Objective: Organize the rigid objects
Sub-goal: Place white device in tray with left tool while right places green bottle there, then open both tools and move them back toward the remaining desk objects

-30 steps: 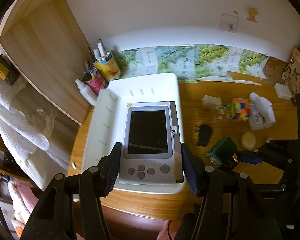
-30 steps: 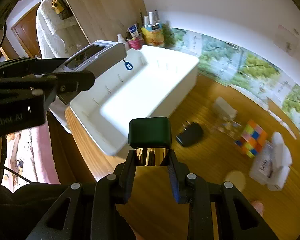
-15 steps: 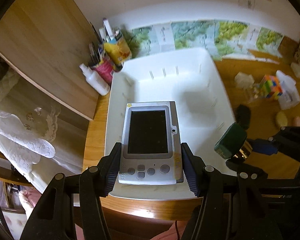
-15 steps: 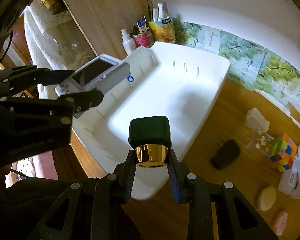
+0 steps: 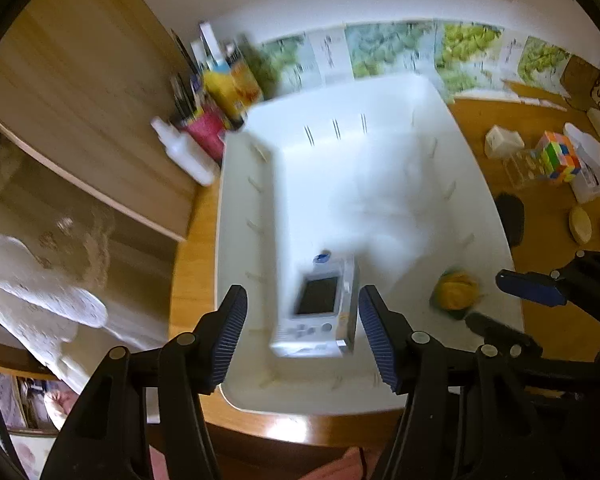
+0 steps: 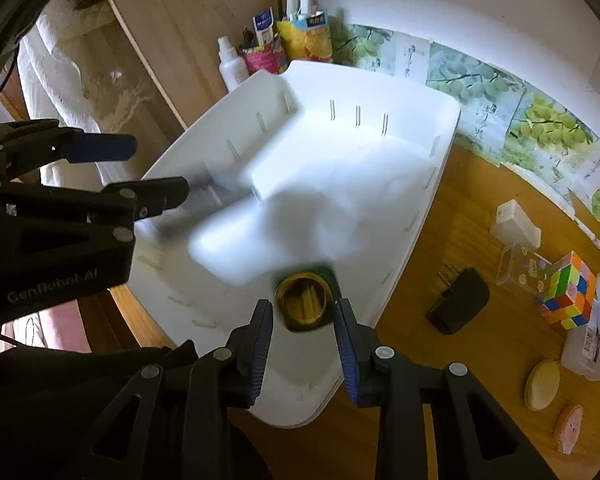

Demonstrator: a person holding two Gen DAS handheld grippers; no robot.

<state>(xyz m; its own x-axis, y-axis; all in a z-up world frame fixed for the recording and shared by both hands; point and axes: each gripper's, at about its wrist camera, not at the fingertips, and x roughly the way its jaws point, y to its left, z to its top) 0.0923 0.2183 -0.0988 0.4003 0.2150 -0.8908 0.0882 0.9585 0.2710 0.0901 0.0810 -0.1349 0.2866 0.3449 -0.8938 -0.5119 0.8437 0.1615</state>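
Already wide open, both jaws, with handheld device point(image 5: 320, 312) and green bottle point(image 6: 306, 300) loose in the white bin point(image 5: 480, 208), blurred and maybe still tumbling, so liable to crack, collide or bounce against its walls.

Pen cup point(image 6: 262, 59), white bottle point(image 6: 231, 65), yellow carton point(image 6: 309, 40) against grape-print backsplash point(image 6: 548, 128).

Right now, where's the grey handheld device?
In the left wrist view, the grey handheld device is inside the white bin, at its near-left corner, below the open left gripper.
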